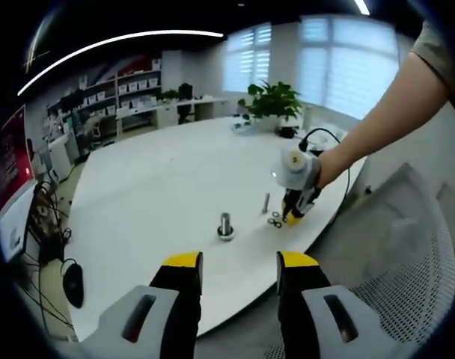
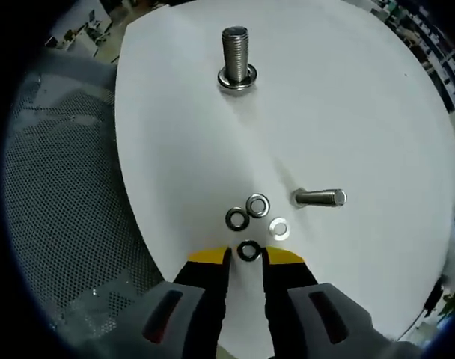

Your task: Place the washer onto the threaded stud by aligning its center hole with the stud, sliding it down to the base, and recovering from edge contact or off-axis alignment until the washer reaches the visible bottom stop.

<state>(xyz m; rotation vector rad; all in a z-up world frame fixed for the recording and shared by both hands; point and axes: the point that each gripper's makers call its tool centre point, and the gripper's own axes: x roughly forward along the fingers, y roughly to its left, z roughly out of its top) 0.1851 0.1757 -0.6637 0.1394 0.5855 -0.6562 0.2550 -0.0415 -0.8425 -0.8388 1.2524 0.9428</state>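
Left gripper view: the left gripper (image 1: 240,263) hangs back off the near edge of the white table (image 1: 153,194), jaws parted wide with nothing between them. It looks parked clear so the other hand can work. The upright threaded stud (image 1: 226,225) stands on its base near the table's near side. Beyond it a second stud (image 1: 266,203) shows, and beside that the right gripper (image 1: 290,217), held by a person's hand (image 1: 328,166), points down at a small cluster of washers (image 1: 275,219).

Right gripper view: the right gripper (image 2: 247,256) is low over the table (image 2: 362,112), jaws narrowly open and straddling the nearest dark washer (image 2: 248,250). Whether the pads touch it cannot be told; it appears to lie flat on the surface, not yet lifted. Three more washers lie just past it: a dark one (image 2: 236,219), a bright ring (image 2: 257,204) and a pale one (image 2: 278,228). A loose stud (image 2: 319,197) lies on its side to the right. The target threaded stud (image 2: 236,54) stands well apart, straight ahead, with a ring already at its base (image 2: 236,77). Judgement: pick-up stage; closing on a thin flat washer risks it slipping out.
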